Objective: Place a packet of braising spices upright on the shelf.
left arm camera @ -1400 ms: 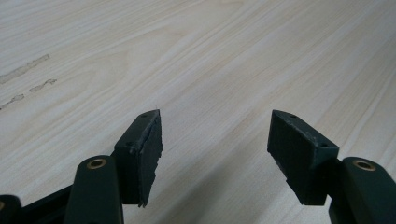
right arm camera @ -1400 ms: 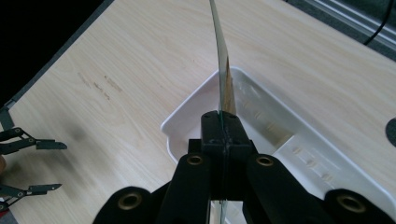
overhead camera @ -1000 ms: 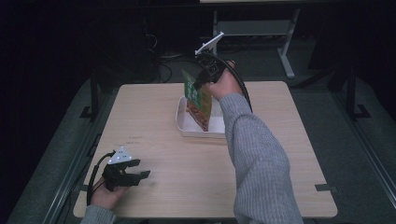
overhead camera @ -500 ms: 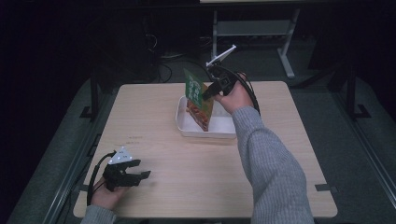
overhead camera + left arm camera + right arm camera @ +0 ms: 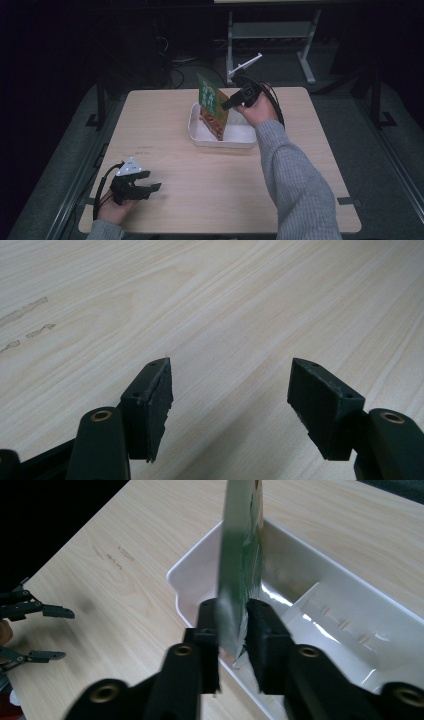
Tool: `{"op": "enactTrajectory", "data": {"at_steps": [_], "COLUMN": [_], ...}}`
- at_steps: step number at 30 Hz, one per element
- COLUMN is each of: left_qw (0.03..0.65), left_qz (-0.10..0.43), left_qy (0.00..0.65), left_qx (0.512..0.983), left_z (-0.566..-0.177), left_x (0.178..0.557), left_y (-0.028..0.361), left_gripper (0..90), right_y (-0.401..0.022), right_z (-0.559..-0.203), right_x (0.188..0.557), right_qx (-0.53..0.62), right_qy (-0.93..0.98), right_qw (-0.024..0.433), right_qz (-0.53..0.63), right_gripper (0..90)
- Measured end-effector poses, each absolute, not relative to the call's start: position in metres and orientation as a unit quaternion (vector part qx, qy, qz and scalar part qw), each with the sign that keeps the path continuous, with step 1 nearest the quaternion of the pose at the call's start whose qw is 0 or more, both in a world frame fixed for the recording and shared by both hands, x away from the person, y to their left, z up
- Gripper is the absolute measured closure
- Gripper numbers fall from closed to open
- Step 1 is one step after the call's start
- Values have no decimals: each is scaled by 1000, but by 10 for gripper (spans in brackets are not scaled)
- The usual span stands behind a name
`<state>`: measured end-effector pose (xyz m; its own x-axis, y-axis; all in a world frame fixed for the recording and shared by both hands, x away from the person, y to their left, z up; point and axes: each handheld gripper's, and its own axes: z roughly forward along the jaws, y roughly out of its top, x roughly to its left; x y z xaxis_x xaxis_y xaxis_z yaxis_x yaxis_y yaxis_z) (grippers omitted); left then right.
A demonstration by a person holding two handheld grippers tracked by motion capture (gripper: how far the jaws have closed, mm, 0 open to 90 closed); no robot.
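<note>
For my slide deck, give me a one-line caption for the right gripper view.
Right tool clamps a green snack packet upright over a white tray on the wooden table.

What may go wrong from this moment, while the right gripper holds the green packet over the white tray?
1. The right gripper pinches the green packet only at one edge, so it might slip or swing.
2. The packet hangs tilted, its lower corner inside the white tray; it could catch the wall and drag the tray.
3. The left gripper rests open far away, so nothing steadies the tray.
</note>
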<state>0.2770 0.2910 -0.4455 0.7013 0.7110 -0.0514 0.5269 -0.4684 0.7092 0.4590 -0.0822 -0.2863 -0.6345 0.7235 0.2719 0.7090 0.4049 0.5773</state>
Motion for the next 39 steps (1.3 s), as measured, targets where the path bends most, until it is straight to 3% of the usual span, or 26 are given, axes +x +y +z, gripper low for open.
{"op": "enactTrajectory", "data": {"at_steps": [4,7,20,39], "left_qw": [364,364,365,364], "left_qz": [126,126,127,128], "left_qy": [365,366,367,366], "left_qx": [848,847,846,847], "left_z": [-446,-445,-445,-445], "left_x": [277,277,277,276], "left_y": [291,291,292,292], "left_gripper": [341,341,338,331], "right_y": [-81,-81,-92,-114], "right_z": [-286,-287,-291,-301], "right_x": [458,458,455,440], "right_qx": [424,423,428,432], "right_qy": [840,840,832,830], "right_qw": [20,21,21,9], "right_qz": [338,340,352,353], "right_gripper": [883,888,729,671]}}
